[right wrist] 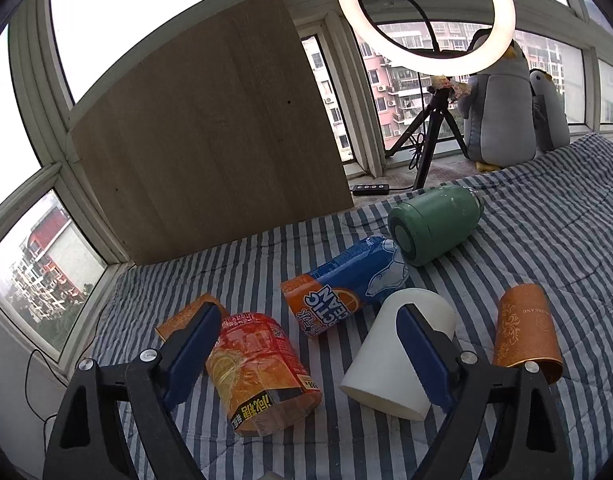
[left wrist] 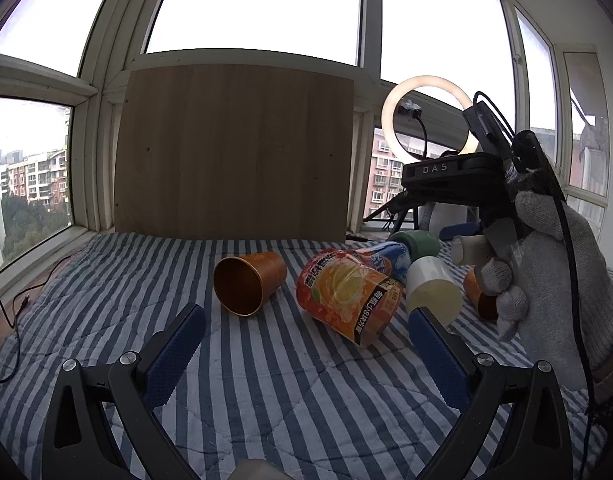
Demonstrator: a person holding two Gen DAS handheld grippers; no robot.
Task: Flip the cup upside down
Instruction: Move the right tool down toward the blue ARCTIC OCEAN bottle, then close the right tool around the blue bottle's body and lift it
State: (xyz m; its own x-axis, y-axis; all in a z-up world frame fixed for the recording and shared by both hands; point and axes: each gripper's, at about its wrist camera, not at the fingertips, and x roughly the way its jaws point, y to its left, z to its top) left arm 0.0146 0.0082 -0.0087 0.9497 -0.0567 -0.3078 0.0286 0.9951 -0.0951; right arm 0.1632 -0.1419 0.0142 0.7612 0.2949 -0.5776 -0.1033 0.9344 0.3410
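Observation:
Several cups lie on their sides on a striped blanket (left wrist: 266,380). An orange-gold cup (left wrist: 248,282) lies with its mouth toward my left gripper (left wrist: 306,334), which is open and empty just short of it. An orange-print cup (left wrist: 348,294), a blue-orange cup (right wrist: 342,284) and a white cup (right wrist: 398,348) lie in the middle. My right gripper (right wrist: 308,330) is open and empty above the orange-print cup (right wrist: 258,372) and the white cup. A second orange-gold cup (right wrist: 526,332) lies at the right. The right gripper's body and gloved hand (left wrist: 554,264) show in the left wrist view.
A green flask (right wrist: 434,224) lies behind the cups. A wooden board (right wrist: 210,128) stands against the windows at the back. A ring light on a tripod (right wrist: 426,20) and two plush penguins (right wrist: 502,104) stand at the back right. A cable (left wrist: 10,296) runs along the left edge.

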